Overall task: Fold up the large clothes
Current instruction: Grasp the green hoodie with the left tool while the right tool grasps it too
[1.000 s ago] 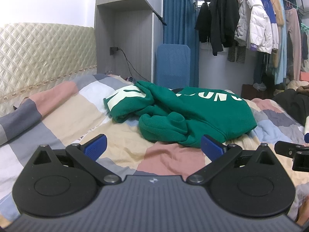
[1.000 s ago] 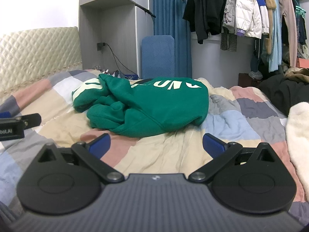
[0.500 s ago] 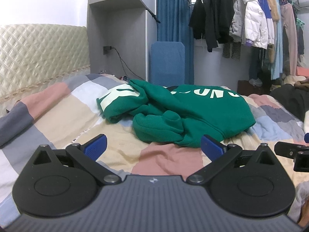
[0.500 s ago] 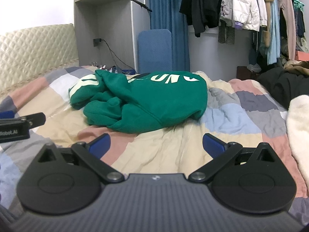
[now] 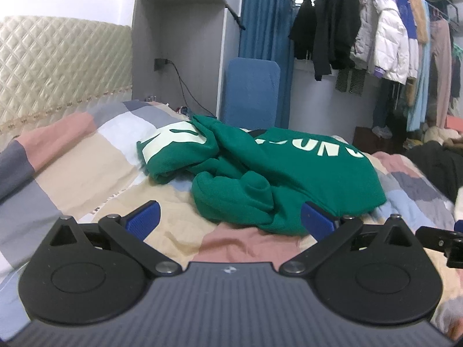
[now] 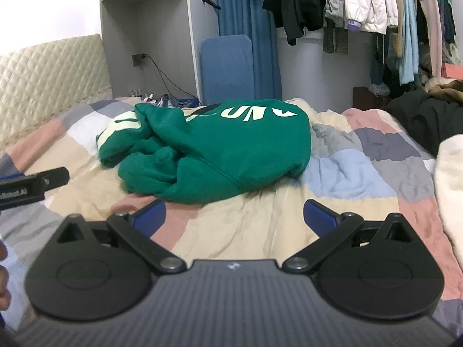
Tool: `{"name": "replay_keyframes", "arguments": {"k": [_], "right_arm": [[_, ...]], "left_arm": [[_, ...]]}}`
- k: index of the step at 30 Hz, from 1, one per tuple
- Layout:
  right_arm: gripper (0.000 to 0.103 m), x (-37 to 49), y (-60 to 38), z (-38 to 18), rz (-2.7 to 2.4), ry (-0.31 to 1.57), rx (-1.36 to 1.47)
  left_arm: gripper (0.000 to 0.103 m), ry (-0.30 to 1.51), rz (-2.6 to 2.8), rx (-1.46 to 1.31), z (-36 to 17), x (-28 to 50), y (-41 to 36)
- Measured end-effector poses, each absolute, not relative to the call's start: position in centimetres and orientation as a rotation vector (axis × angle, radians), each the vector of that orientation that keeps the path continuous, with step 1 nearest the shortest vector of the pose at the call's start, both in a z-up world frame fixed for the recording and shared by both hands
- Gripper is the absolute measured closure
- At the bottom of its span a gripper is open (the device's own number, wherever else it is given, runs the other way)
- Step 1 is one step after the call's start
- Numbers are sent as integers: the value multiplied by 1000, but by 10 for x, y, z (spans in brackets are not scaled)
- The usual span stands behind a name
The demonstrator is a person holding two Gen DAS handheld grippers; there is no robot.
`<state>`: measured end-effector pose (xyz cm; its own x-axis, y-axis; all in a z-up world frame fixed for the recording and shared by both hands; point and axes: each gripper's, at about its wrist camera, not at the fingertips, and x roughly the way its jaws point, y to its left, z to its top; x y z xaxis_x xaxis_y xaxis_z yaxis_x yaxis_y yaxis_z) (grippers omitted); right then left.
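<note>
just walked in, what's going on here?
A person holds two grippers over a bed with a patchwork quilt. A green sweatshirt lies crumpled in a heap on it, not yet folded. The left gripper and right gripper are both open, empty and short of the garment.

Pale letters ran across the green sweatshirt (image 6: 231, 156), partly lost in the folds: "UN" read clearly in the right wrist view, followed by a cut-off shape, and "UNU" or similar in the left wrist view (image 5: 303, 170). On the black gripper part (image 6: 31, 186) at the left edge of the right wrist view, white print read roughly "Robot.AI", its start cut off.
</note>
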<state>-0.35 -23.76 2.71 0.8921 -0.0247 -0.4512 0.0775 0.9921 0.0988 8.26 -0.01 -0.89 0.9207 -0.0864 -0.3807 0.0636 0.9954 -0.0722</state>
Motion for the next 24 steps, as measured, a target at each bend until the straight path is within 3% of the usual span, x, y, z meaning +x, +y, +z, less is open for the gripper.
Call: {"name": "replay_keyframes", "arguments": {"k": [11,24], "right_arm": [[0,76,-258,53,-52,481,229],[2,177,-283,-26,-22,596,379]], "left_arm": [[0,452,-104,-130,-7,172,4],[0,567,-168,-218,-100,277,13]]}}
